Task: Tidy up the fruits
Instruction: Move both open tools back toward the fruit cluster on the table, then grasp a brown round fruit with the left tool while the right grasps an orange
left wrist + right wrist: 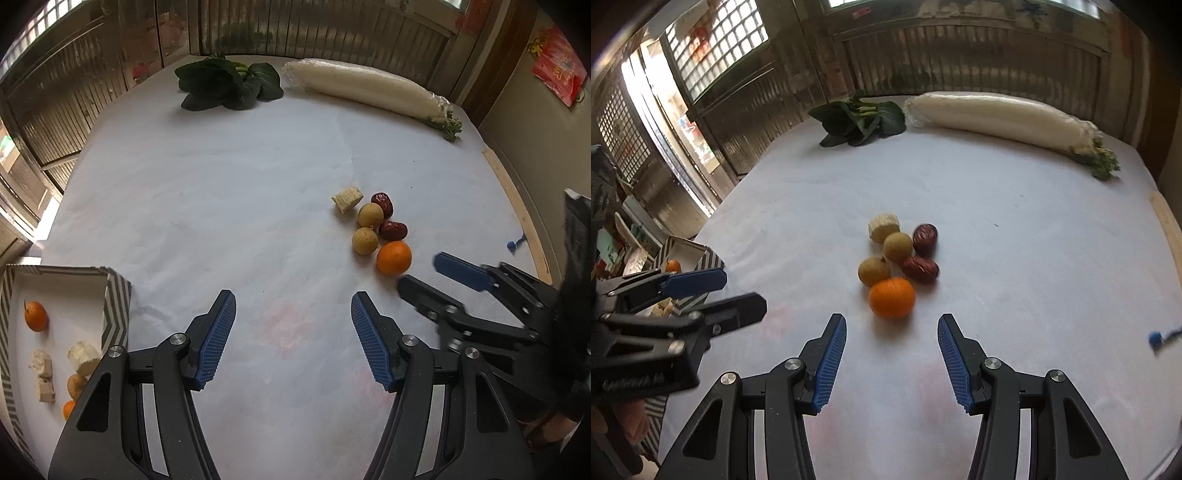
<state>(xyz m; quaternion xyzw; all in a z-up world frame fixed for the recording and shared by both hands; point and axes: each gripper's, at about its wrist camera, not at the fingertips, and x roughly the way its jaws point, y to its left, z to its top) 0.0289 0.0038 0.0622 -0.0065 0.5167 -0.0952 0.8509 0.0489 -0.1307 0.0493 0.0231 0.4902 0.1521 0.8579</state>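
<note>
A cluster of fruit lies on the white table: an orange mandarin (892, 297) (393, 257), two tan longans (874, 271) (897, 246), two red dates (919, 269) (925, 234) and a pale sugarcane piece (883, 227) (347, 199). My right gripper (892, 321) is open and empty, just short of the mandarin; it also shows in the left wrist view (421, 273). My left gripper (293, 299) is open and empty over bare table. A striped box (116, 295) at lower left holds a small orange (36, 316), cane pieces and other fruit.
Dark leafy greens (229, 85) and a long wrapped white radish (365, 88) lie at the table's far edge. A small blue object (515, 242) sits near the right wooden edge. Wooden shutters stand behind the table.
</note>
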